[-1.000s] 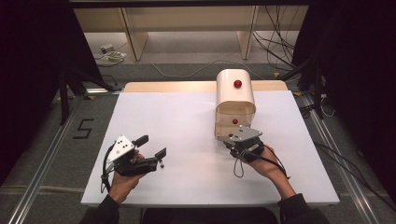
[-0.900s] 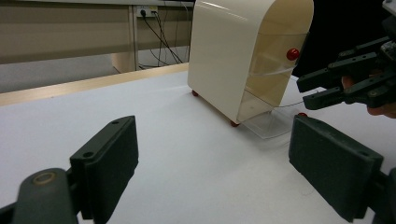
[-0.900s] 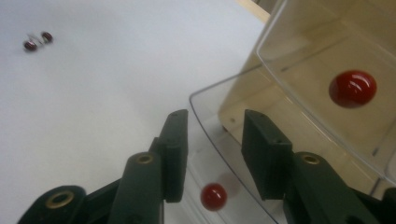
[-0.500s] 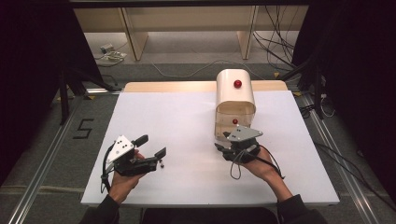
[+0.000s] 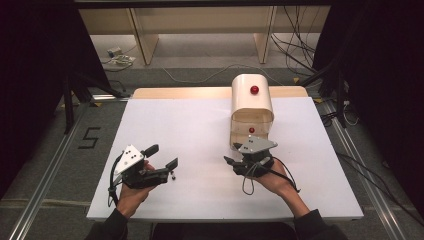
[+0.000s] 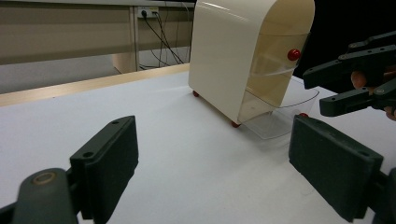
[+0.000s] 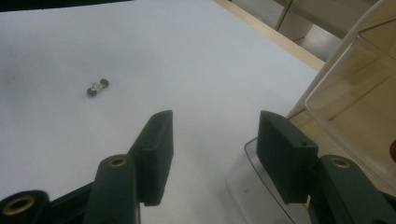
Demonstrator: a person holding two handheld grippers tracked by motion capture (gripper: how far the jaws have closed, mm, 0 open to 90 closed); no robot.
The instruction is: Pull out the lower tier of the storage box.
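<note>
A cream box (image 5: pixel 252 102) with a red knob (image 5: pixel 254 90) stands right of the table's middle. Its clear front (image 6: pixel 275 70) is raised and a clear flap (image 6: pixel 280 119) lies on the table before it. My right gripper (image 5: pixel 234 159) sits just in front of that flap, pointing left. Its jaws have just been opening and nothing is between them (image 7: pixel 212 140). The flap's rim (image 7: pixel 247 186) lies under its right finger. My left gripper (image 5: pixel 162 156) rests open and empty at the front left (image 6: pixel 215 158). A tiny piece with two dark red beads (image 7: pixel 97 87) lies beside it (image 5: pixel 172 175).
The white table top (image 5: pixel 200 125) has a wooden strip (image 5: pixel 180 93) along its far edge. Beyond it are shelf legs and cables on the floor (image 5: pixel 295 55). A metal rail (image 5: pixel 45 185) runs along the left side.
The right gripper has drawn slightly back from the box front and its jaws have spread wider. The left gripper has stayed put.
</note>
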